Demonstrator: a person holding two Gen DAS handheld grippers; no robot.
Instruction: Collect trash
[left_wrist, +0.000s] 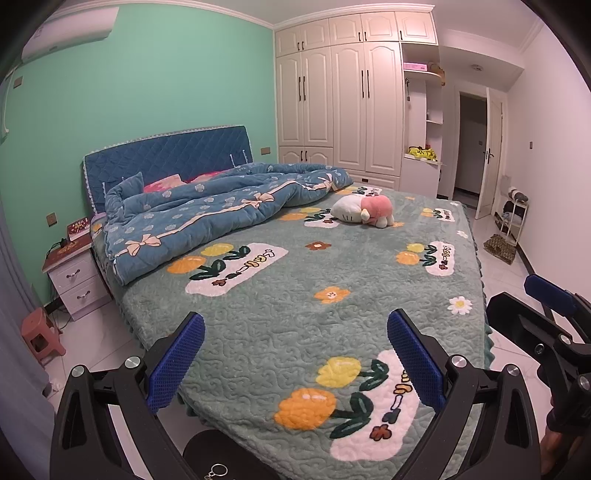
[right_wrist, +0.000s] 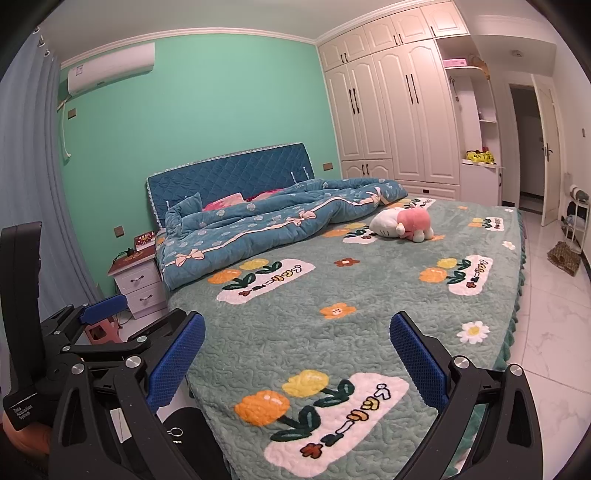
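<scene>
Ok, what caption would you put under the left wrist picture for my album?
Open left tool above a flowery green bedspread, with a plush toy and rumpled blue quilt beyond.

A green quilted bedspread with tulip patches (left_wrist: 295, 295) covers the bed, a crumpled blue floral duvet (left_wrist: 207, 210) lies near the headboard, and a white-and-pink plush toy (left_wrist: 364, 210) rests beside it.
</scene>
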